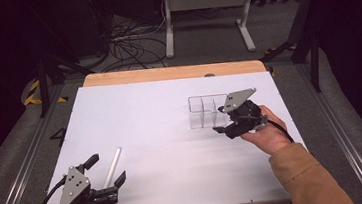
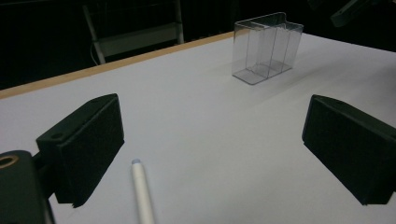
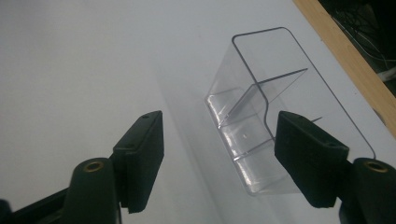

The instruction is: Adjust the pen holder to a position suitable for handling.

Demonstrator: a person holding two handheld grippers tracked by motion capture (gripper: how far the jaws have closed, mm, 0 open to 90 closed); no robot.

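1. White table [image 1: 172,133] stretched under both hands, dark floor beyond.
2. Clear divided container [image 1: 208,112] stood at the right, just beside the right gripper [image 1: 227,124], whose jaws gaped empty.
3. White tube [image 1: 112,167] lay lengthwise between the left gripper's [image 1: 106,170] wide-open jaws, nearest that hand.

A white board [image 1: 161,129] lies on a wooden table [image 1: 166,74] — cables [image 1: 131,46] tangle beyond.

Right tool [image 1: 220,124] beside clear organizer [image 1: 204,111]
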